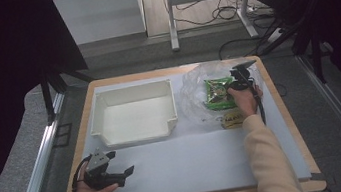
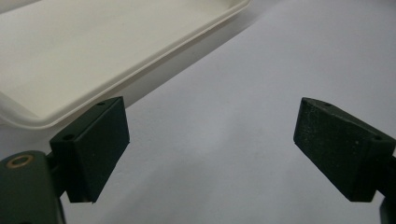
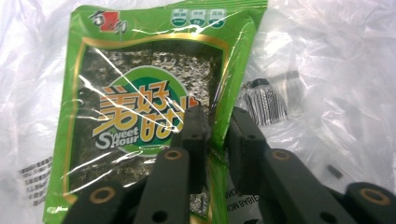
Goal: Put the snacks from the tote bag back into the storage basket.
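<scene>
Left gripper (image 1: 128, 175), held low over the bare grey table cover (image 1: 193, 166), jaws spread wide with nothing between them. Just beyond and to the left of those jaws in the left gripper view, the rim of the white tray (image 2: 116, 79), apart from both pads.

Farther right, past the tray's right wall, a crumpled clear plastic bag (image 1: 193, 90) around a green seaweed packet (image 1: 216, 92).

Right gripper (image 3: 215, 135), jaws drawn narrow and pinched on the packet's right edge through the clear film, one jaw over the printed face, the other on the bag side. Bulk of the packet up and left of the jaws; barcode label (image 3: 266, 105) just to their right. Yellow label (image 1: 232, 117) near the right hand (image 1: 244, 101).
</scene>
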